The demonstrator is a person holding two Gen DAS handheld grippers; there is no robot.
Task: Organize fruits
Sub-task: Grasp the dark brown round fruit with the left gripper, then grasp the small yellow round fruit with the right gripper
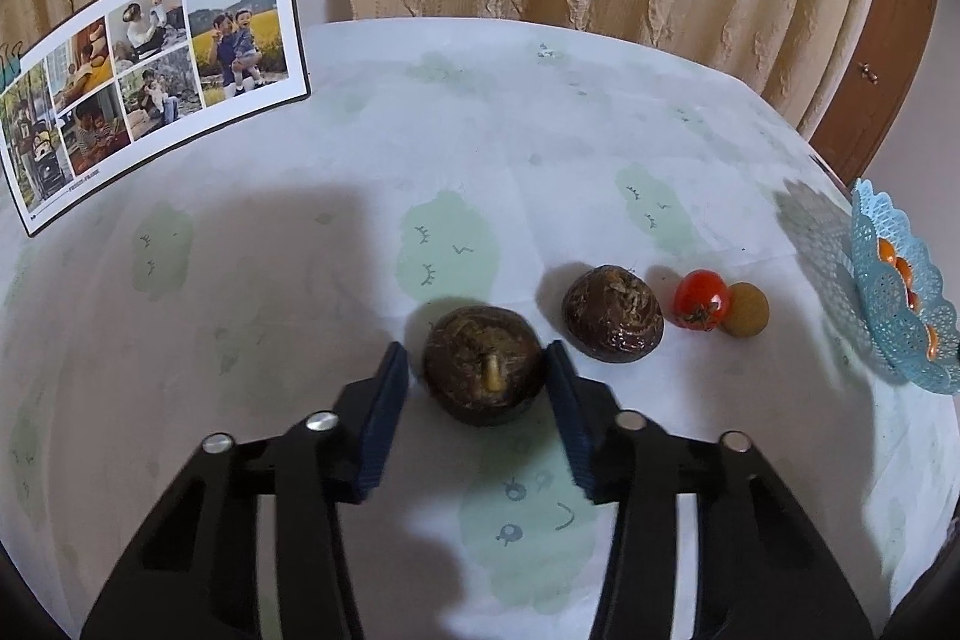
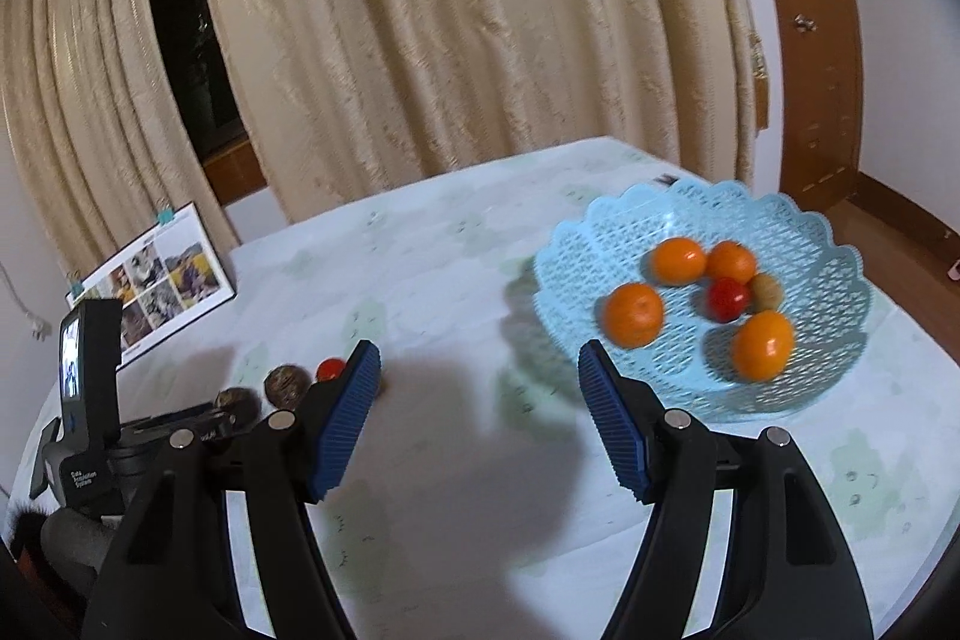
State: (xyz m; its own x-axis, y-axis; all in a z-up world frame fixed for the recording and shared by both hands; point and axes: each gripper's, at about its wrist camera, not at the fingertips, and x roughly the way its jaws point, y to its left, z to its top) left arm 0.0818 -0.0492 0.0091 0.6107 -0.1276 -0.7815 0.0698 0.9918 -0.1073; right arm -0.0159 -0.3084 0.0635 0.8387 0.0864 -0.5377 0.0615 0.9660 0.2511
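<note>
A dark brown round fruit lies on the table between the blue pads of my left gripper; the jaws stand open around it, with small gaps at both sides. A second dark brown fruit, a red tomato and a small tan fruit lie in a row to its right. The light blue lattice basket holds several oranges, a red tomato and a tan fruit. My right gripper is open and empty above the table, left of the basket.
A photo calendar stands at the table's back left, held with clips. Beige curtains hang behind the table. A wooden door is at the far right. The left gripper's body shows at the left of the right wrist view, by the brown fruits.
</note>
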